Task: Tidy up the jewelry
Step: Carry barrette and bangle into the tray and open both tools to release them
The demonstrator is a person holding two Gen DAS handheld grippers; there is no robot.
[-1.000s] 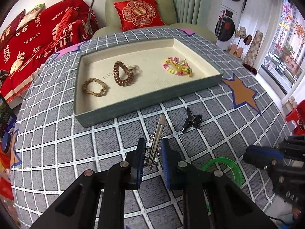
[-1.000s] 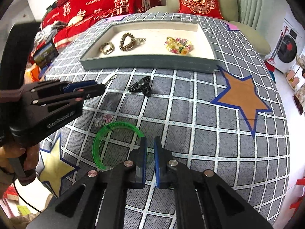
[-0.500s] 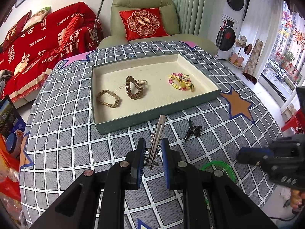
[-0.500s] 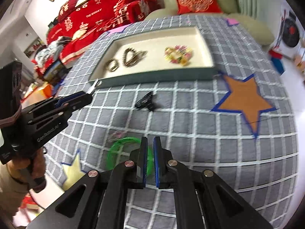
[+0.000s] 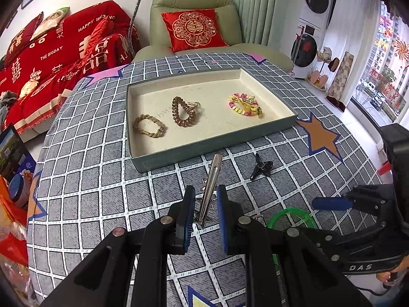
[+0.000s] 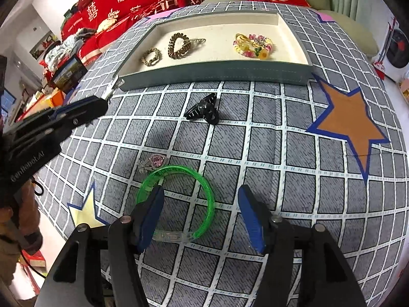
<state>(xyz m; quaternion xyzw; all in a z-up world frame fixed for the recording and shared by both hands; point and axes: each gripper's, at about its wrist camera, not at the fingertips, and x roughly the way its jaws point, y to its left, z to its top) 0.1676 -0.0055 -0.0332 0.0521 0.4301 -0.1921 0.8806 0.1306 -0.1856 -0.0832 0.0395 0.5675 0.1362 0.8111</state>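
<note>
My left gripper [image 5: 204, 199] is shut on a silver hair clip [image 5: 210, 184] and holds it above the cloth, short of the tray [image 5: 204, 151]. The tray holds a gold chain bracelet [image 5: 148, 125], a brown coil hair tie [image 5: 184, 112] and a pink-yellow bead bracelet [image 5: 244, 105]. My right gripper [image 6: 200, 199] is open, low over a green bangle [image 6: 179, 199] on the cloth; its left finger sits inside the ring. A pink gem brooch [image 6: 153, 161] and a black claw clip [image 6: 203, 108] lie ahead. The left gripper also shows in the right wrist view [image 6: 76, 113].
The round table has a grey grid cloth with an orange star [image 6: 350, 120] at right. A green armchair with a red cushion [image 5: 193, 29] stands behind the table, a red-covered sofa [image 5: 51, 58] at left. The table's edge falls off close behind both grippers.
My right gripper has opened wide and dropped lower over the green bangle. My left gripper has lifted and pulled back a little with the hair clip still held.
</note>
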